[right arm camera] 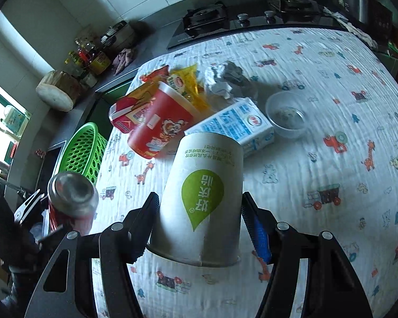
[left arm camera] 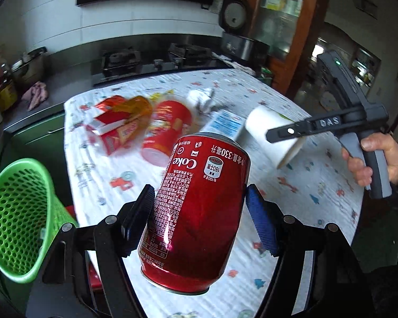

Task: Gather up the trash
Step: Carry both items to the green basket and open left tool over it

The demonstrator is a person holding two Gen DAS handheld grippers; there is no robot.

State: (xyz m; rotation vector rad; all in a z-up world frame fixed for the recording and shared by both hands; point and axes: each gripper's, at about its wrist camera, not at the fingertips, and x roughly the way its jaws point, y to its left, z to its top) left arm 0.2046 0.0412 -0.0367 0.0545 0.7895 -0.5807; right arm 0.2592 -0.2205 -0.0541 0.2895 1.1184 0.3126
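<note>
My left gripper (left arm camera: 199, 209) is shut on a red Coke can (left arm camera: 199, 206), held above the table's left edge; the can also shows in the right wrist view (right arm camera: 71, 198). My right gripper (right arm camera: 199, 212) is shut on a white paper cup with a green logo (right arm camera: 201, 198), held upside down above the table; the cup also shows in the left wrist view (left arm camera: 273, 132). A green perforated basket (left arm camera: 18, 217) stands left of the table, below my left gripper, and shows in the right wrist view (right arm camera: 85, 148). Trash still lies on the table: a red noodle cup (right arm camera: 161, 122), a blue-white carton (right arm camera: 236, 124), crumpled paper (right arm camera: 225, 79), wrappers (right arm camera: 130, 111).
A clear plastic bowl (right arm camera: 286, 116) sits on the patterned tablecloth (right arm camera: 331, 159). Behind the table is a counter with a gas stove (right arm camera: 241, 13), bottles (right arm camera: 90, 55) and a rice cooker (left arm camera: 238, 26).
</note>
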